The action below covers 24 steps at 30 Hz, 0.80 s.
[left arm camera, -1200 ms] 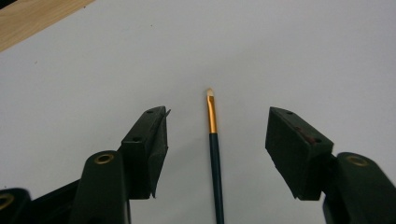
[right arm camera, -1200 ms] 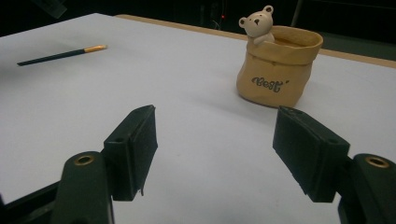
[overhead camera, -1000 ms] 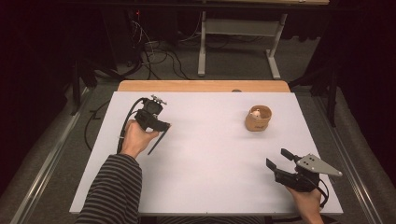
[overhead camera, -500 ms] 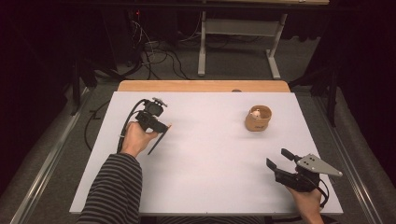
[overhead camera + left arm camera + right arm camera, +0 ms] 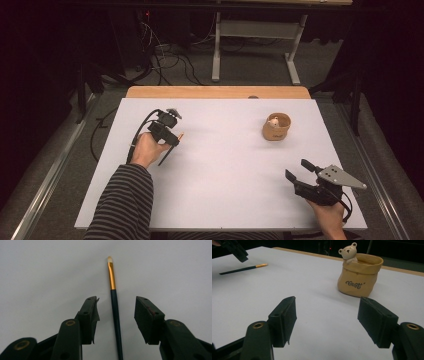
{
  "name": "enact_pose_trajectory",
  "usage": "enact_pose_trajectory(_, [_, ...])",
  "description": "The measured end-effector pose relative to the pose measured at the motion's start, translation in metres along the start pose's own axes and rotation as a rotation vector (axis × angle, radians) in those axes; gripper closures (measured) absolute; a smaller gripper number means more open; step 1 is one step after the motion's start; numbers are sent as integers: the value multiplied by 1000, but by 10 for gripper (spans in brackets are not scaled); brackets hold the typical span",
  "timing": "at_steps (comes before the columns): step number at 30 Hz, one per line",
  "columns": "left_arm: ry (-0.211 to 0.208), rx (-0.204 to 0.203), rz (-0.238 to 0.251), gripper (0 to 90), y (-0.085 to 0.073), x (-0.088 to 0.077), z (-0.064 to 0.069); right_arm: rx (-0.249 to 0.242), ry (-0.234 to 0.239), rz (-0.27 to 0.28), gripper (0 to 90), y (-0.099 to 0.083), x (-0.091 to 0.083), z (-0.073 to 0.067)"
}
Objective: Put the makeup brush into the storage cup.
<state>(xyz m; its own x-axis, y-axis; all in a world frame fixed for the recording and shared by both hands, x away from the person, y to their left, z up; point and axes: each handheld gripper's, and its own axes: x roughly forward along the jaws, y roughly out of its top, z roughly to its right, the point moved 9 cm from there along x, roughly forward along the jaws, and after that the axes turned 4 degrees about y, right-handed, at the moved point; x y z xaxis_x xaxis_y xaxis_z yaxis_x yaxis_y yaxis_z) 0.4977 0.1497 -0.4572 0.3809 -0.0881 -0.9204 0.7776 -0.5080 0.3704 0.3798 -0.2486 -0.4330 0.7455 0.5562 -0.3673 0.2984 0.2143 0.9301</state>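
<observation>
Over brush [image 5: 115,312] | left gripper [image 5: 116,315] fingers closing, not touching | right gripper [image 5: 327,322] open, unmoved

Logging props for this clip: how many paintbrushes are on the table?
1. The paintbrush lies flat on the white table at its left side, between the open left tongs, untouched by either pad. More could hide inside the bear pot.

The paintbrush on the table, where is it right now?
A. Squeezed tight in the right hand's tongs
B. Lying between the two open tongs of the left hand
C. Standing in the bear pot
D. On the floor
B. In the left gripper view the paintbrush lies flat on the white table in the gap of the left tongs, with space showing on both sides of its handle.
</observation>
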Motion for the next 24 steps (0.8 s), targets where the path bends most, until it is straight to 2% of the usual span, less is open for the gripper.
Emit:
enact_pose_trajectory(12, [2,5,-63,594,-6,10,0,0,3,-2,332,0,0,0])
enact_pose_trajectory(21, [-10,-3,-84,630,-12,16,-1,-3,5,-4,333,-1,0,1])
enact_pose_trajectory(24, [-13,-18,-88,641,-15,18,-3,3,2,-7,333,-1,0,1])
